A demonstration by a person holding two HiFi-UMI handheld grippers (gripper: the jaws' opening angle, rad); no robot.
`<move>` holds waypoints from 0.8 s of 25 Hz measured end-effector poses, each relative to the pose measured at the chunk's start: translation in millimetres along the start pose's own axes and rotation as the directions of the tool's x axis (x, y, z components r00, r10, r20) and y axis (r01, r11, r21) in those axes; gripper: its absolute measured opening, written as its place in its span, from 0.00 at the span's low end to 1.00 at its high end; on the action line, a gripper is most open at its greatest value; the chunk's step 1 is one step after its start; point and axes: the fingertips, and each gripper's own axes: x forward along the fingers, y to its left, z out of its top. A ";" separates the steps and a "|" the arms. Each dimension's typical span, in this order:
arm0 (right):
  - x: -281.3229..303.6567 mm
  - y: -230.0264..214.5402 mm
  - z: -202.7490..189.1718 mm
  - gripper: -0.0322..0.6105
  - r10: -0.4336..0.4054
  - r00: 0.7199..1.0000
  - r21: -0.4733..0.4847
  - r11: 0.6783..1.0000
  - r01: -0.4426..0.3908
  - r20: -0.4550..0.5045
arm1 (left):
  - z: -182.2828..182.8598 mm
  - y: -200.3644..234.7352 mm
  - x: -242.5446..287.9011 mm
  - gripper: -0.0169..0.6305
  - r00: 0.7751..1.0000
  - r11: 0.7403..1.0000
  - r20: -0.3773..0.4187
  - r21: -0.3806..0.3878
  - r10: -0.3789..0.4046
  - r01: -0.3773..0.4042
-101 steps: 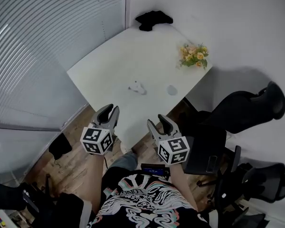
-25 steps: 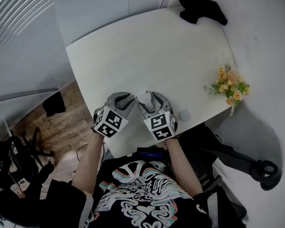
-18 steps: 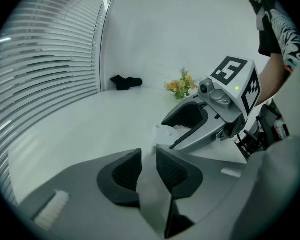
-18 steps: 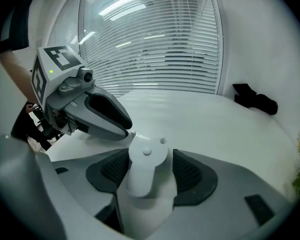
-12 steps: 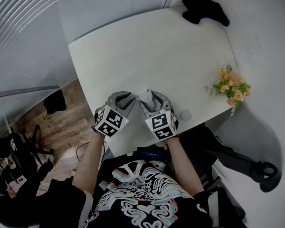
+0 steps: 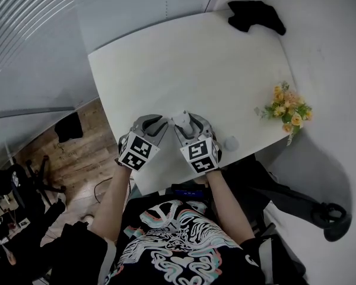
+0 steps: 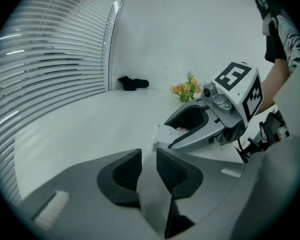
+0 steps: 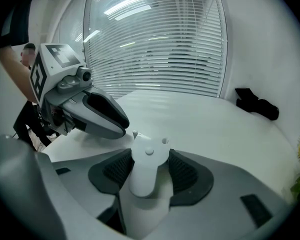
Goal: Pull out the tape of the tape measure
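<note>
Jaws of your right gripper [image 8: 149,155] have just been closing, and now the ribbed pads press on both flat sides of the white tape measure [image 8: 144,176]. Its body points along those jaws, away from you, and its far end sticks out past the tips. Your left gripper [image 7: 148,158] is the free one. Its jaws stand a narrow gap apart, only bare table [image 6: 225,64] shows through the gap, and it pinches nothing.

The coming move turns on one relation. The tape measure lies just ahead of the left gripper's tips and a little to their right, near but not touching. A small tab [image 8: 135,133] stands out from the far end of the tape measure, on the side facing the left gripper. I judge it is the end of the tape, though it is too small to be sure. If so, your left hand should take it and pull leftward, away from the tape measure.

A small round thing [image 6: 230,142] lies just right of the tape measure, flowers [image 6: 288,110] stand well to its right, and a black cloth [image 6: 255,13] lies far beyond it.

Four seconds ago the tape measure lay alone on the table, and both grippers hung well short of it, off the table's edge. Since one second ago neither hand has visibly shifted.
</note>
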 end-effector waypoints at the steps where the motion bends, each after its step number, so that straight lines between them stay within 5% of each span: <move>1: -0.7 -0.3 0.0 0.42 -0.001 1.000 -0.002 1.000 0.001 0.000 | 0.4 0.4 -1.0 0.17 1.000 1.000 0.004 -0.006 0.003 -0.003; 20: -44.0 15.9 31.8 0.41 -0.023 0.996 0.034 0.999 0.020 0.087 | 35.1 -15.6 -34.7 0.16 0.994 1.000 0.109 0.027 0.008 -0.011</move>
